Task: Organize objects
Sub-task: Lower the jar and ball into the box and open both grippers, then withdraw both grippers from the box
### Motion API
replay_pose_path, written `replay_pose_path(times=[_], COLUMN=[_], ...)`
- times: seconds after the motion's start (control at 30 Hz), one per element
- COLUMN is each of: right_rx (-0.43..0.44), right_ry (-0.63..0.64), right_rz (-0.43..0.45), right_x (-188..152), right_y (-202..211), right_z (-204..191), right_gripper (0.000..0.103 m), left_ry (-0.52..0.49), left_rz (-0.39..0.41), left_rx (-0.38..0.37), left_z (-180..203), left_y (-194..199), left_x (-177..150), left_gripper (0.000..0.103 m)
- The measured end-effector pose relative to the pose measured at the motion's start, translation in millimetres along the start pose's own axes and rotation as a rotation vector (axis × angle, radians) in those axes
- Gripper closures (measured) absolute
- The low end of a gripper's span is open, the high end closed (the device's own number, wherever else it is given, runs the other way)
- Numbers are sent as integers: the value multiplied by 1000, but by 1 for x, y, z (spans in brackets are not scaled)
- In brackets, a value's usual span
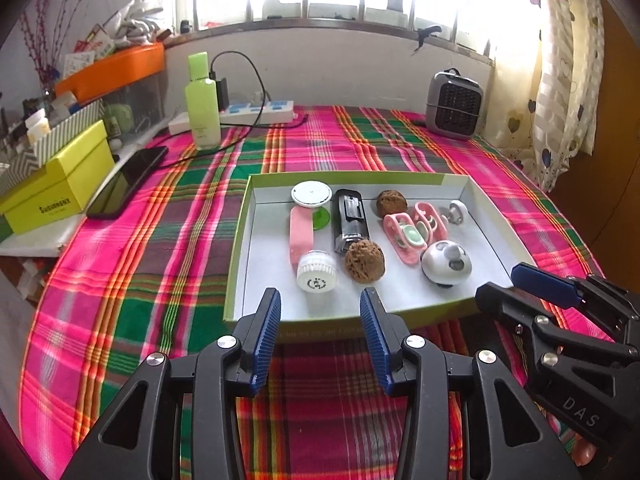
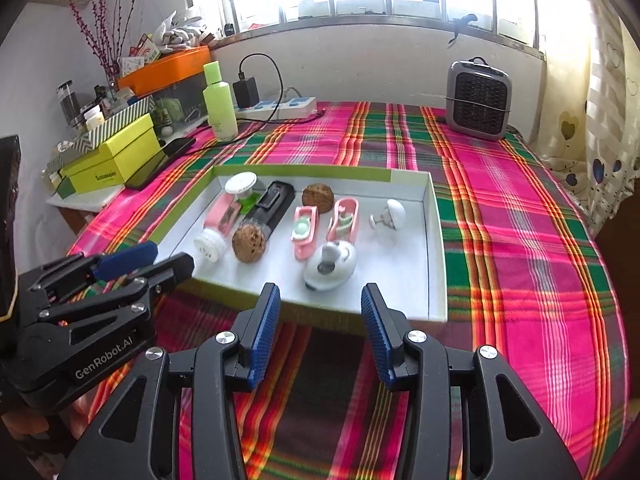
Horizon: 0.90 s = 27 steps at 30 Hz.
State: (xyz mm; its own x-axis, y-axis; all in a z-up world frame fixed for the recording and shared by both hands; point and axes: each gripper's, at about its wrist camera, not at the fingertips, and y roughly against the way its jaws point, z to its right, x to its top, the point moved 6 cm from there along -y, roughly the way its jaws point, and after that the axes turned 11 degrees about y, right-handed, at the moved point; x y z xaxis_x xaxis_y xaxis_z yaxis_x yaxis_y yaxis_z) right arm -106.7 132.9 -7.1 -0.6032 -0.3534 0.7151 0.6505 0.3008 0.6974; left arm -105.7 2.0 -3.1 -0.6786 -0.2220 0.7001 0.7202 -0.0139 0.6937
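Both tongs, left [image 1: 320,300] and right [image 2: 320,296], hover released and empty at the near edge of the shallow tray [image 1: 240,248] on the plaid counter [image 1: 140,260], where two walnuts, pink clips and small gadgets lie sorted; judging by this, the organizing looks almost finished, any next pick needing a fresh reach. "GenRobot.AI" marks the left tool

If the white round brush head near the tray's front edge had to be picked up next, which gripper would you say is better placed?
Left, probably. In its own view the left gripper lines up with the white brush head, jaws open and empty. The right gripper faces the tray's other side.
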Motion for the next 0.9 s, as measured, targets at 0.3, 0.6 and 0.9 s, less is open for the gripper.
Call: replay_pose_path(times=[0.3, 0.6, 0.9], right_rx=[-6, -57, -63], right_ry=[-18, -26, -21], right_rz=[-25, -105, -130], right_x=[-21, -37, -39], right_y=[4, -9, -12], right_z=[-5, -2, 0], right_gripper=[56, 56, 52], left_ry=[-23, 25, 12], left_rz=[-11, -82, -104], left_rx=[23, 51, 74], left_z=[-1, -12, -11], left_y=[6, -9, -15], left_x=[-24, -38, -41], left_gripper=[63, 55, 49])
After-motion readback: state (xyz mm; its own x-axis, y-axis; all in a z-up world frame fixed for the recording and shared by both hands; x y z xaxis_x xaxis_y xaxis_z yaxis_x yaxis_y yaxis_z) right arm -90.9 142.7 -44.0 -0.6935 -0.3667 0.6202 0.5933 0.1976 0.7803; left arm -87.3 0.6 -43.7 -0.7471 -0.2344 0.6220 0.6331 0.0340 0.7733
